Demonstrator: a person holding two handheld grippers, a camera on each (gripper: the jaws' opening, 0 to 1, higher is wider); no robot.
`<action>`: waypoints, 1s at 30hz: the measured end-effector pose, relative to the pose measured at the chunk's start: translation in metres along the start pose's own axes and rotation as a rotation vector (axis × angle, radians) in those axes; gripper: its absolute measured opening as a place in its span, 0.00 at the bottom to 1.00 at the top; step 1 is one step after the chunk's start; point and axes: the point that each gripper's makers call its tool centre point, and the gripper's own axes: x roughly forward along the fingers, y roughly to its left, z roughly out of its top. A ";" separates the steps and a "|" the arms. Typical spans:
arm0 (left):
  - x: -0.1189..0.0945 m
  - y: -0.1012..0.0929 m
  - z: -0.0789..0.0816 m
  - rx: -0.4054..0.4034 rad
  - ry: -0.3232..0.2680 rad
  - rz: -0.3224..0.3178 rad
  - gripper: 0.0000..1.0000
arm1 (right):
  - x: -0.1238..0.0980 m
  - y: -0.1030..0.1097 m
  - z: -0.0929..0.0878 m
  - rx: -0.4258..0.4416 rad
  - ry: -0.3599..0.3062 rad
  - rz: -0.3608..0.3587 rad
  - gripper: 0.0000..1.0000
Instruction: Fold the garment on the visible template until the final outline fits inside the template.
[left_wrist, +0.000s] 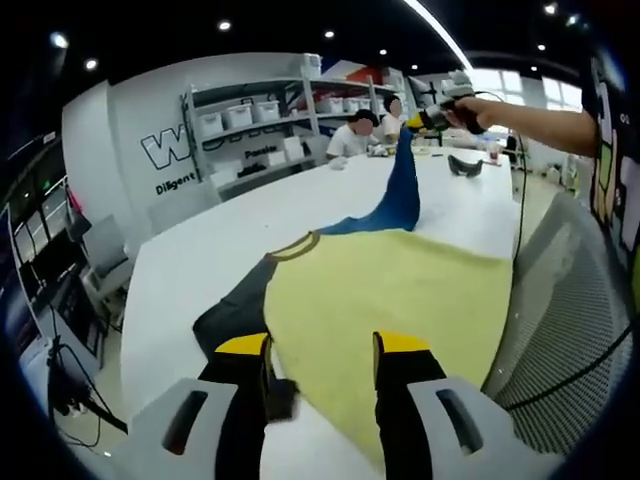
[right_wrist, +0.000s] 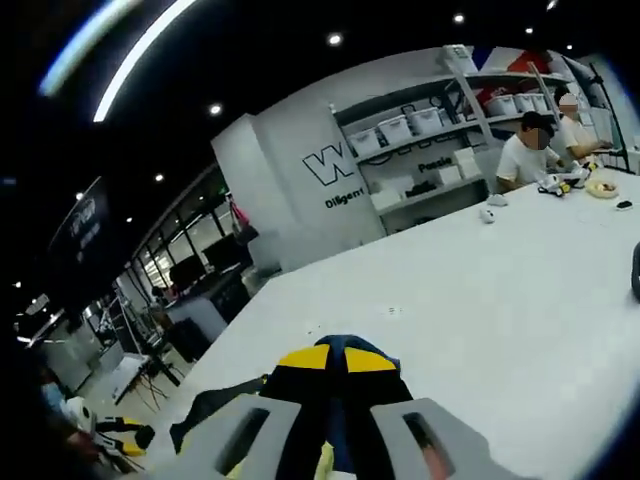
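The garment (left_wrist: 400, 290), a yellow shirt with dark sleeves and a blue part, lies spread on the white counter (left_wrist: 200, 260) ahead of the left gripper (left_wrist: 320, 350). Its near hem runs under and between that gripper's yellow-tipped fingers (left_wrist: 243, 345), and its far right side is cut off by the counter edge. The template cannot be made out in either view. The left fingers stand apart, one on the dark sleeve side and one on the yellow cloth; whether they pinch the hem I cannot tell.

In the left gripper view a blue corner of the garment is drawn up in a peak, well beyond the left fingers, to the right gripper (left_wrist: 440, 118), carried by the person's hand (left_wrist: 465, 112). In the right gripper view that gripper's (right_wrist: 335, 358) fingers (right_wrist: 305, 357) are closed together on blue cloth bunched at their tips, with dark and yellow cloth hanging below, mostly hidden behind them.

Beyond the counter stand shelves (left_wrist: 255, 120) with white bins along a lettered wall, partly cut off. Two seated people (right_wrist: 535, 150) work at the far end. A small dark object (left_wrist: 465, 165) on the counter is too small to identify.
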 end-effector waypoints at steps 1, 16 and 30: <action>0.000 0.000 0.000 -0.002 -0.002 0.000 0.38 | 0.003 0.007 -0.001 -0.006 0.001 0.019 0.00; 0.000 0.000 0.000 -0.018 -0.019 0.009 0.41 | 0.079 0.153 -0.030 -0.076 0.078 0.305 0.00; -0.005 0.004 -0.010 -0.039 -0.001 0.012 0.40 | 0.142 0.236 -0.107 -0.203 0.250 0.432 0.00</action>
